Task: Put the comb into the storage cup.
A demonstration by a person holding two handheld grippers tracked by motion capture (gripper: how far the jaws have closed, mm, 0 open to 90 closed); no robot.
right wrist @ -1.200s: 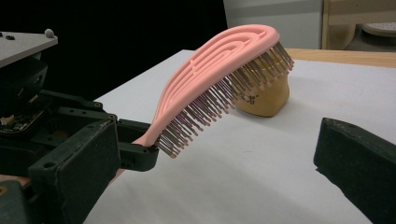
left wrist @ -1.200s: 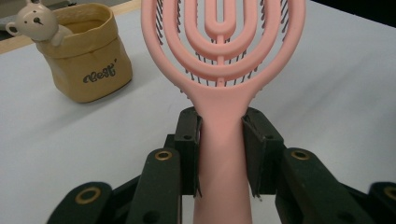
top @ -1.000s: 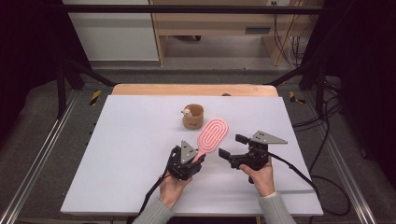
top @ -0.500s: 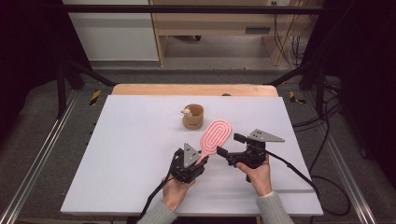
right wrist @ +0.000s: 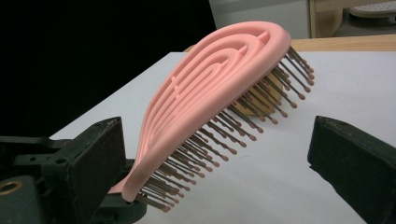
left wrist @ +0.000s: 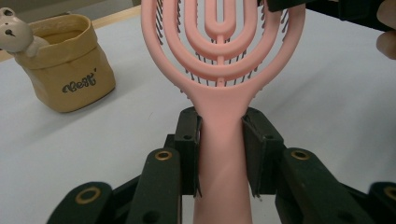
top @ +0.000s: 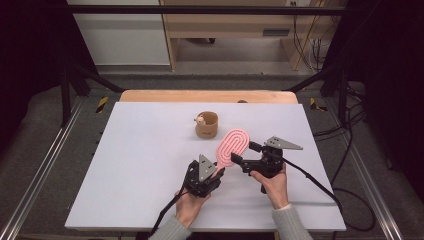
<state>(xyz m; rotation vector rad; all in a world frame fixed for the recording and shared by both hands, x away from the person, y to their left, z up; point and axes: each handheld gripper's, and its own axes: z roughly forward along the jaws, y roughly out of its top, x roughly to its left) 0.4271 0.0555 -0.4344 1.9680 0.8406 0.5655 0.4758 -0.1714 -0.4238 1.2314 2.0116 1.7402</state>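
since before, right gripper (top: 239,154) closed slightly around pink brush (top: 232,146), not touching.

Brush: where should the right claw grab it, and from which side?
Probably the brush head's two side edges, coming in across the head from its right. The left claw already clamps the handle, so the head is the free part. Its smooth pink rim looks firmer to pinch than the bristles underneath. The open right claw already straddles it.

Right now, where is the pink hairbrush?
In the high view, the pink hairbrush stands off the table, its handle clamped in the left gripper, just in front of the tan pot.
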